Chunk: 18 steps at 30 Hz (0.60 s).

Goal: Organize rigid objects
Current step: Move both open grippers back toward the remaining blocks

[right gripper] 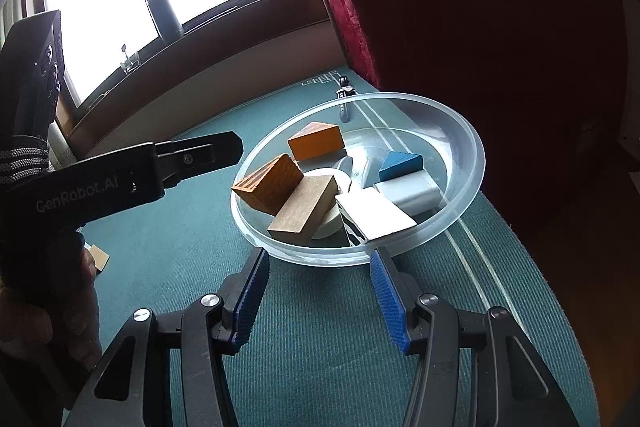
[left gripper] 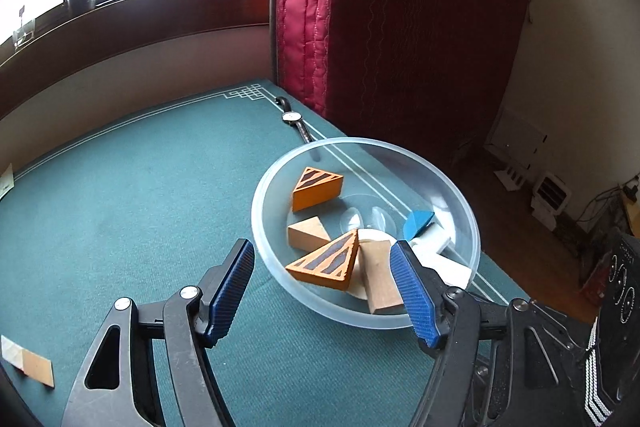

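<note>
A clear plastic bowl (left gripper: 360, 143) (right gripper: 476, 163) on the green table cloth holds several blocks. Among them are two orange striped wedges (left gripper: 326, 263) (left gripper: 316, 187), a tan wedge (left gripper: 306, 233), a tan block (left gripper: 380, 279) (right gripper: 304, 211), a blue piece (left gripper: 418, 223) (right gripper: 400, 163) and white blocks (left gripper: 436, 239) (right gripper: 376, 215). My left gripper (left gripper: 323, 249) hangs open over the bowl's near rim. The nearer orange wedge (right gripper: 272, 187) lies between its blue pads, leaning on other blocks, and the pads do not touch it. My right gripper (right gripper: 319, 255) is open and empty, just short of the bowl's near rim.
A wristwatch (left gripper: 294, 119) (right gripper: 344, 91) lies beyond the bowl by the cloth's far corner. A red quilted hanging (left gripper: 400, 27) stands close behind. A small tan tile (left gripper: 28, 359) (right gripper: 100, 257) lies at the left. The table's edge runs just right of the bowl.
</note>
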Motion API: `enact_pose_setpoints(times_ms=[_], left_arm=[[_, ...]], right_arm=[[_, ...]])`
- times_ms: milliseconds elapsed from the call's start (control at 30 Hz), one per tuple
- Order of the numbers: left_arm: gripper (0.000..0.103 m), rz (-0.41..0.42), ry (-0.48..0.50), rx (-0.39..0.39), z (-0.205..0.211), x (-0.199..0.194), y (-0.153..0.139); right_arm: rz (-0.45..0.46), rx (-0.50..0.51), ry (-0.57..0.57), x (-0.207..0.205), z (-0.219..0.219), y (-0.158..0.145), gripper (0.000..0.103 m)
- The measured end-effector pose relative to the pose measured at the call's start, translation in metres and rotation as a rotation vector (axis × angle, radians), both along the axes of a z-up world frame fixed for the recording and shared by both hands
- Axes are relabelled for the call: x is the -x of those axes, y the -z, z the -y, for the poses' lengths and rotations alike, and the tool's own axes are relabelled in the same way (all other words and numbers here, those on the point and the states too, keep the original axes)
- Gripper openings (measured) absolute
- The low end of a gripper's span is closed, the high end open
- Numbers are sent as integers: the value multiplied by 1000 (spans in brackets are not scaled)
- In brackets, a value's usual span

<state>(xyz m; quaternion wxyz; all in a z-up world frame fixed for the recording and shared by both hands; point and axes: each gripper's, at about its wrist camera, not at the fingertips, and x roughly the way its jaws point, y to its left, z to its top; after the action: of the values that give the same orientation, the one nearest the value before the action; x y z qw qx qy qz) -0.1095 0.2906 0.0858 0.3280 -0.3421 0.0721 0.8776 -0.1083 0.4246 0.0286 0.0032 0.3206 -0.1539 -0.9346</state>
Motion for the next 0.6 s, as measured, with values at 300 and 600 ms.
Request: enact_pose_setpoints(times_ms=[300, 600], left_arm=[[83, -1, -93, 42, 23, 1, 5], [83, 8, -168, 70, 51, 2, 14]], right_arm=[[-3, -10, 7, -1, 4, -1, 56], [1, -17, -1, 0, 13, -1, 56]])
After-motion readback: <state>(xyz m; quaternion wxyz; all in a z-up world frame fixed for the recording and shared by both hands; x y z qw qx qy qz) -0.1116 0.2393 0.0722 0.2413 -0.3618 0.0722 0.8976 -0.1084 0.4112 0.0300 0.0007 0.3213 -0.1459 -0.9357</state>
